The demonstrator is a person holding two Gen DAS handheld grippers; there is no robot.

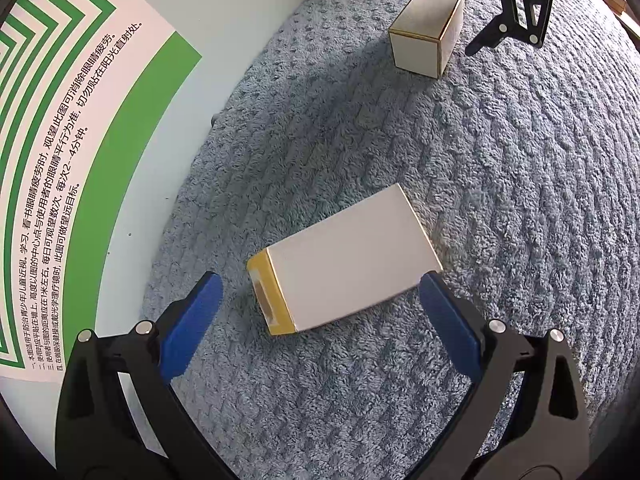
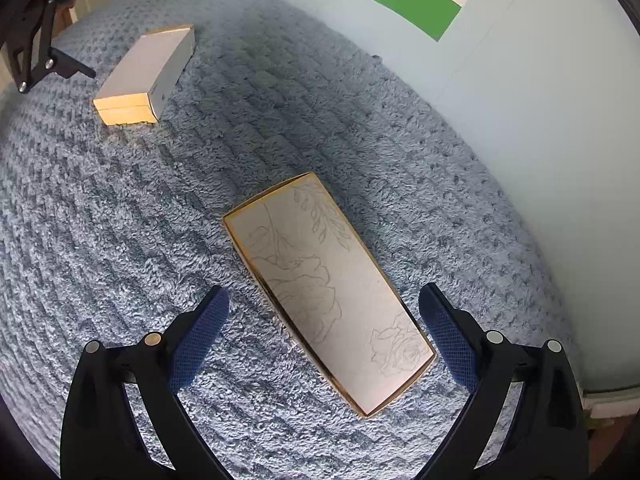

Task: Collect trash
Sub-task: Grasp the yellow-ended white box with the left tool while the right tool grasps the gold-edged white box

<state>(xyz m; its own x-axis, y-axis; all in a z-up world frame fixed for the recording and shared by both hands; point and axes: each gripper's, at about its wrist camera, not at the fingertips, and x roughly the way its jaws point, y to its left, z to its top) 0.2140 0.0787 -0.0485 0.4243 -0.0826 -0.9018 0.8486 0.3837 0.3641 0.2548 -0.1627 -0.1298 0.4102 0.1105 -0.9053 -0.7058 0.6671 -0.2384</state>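
Plain white box (image 1: 344, 276): lies flat on the blue fleece blanket (image 1: 500, 184), between the two blue pads of the left claw (image 1: 320, 294); its gold end flap points to 8 o'clock in the left wrist view. In the right wrist view the same box (image 2: 146, 74) sits at 10 o'clock, gold end toward the camera.
Rose-print box (image 2: 332, 296): lies flat, gold-edged, its long axis running from 11 to 5 o'clock, between the pads of the right claw (image 2: 324, 314). In the left wrist view it (image 1: 428, 30) shows at 1 o'clock.
Left claw: spread wide, pinching nothing; the right-side pad appears to reach the box's near corner, the left-side pad stands apart from the gold end with bare blanket between.
Right claw: spread wide, pinching nothing; open blanket beside the left-side pad, the right-side pad just beside the box's long edge.
Gap between boxes: well apart, only blanket between them.
Edges: the blanket's curved edge meets a pale wall (image 2: 540, 140) at 1 to 3 o'clock in the right view and at 9 to 12 o'clock in the left view.
Wall: a green-and-white eye chart poster (image 1: 80, 120) with Chinese text hangs on it.
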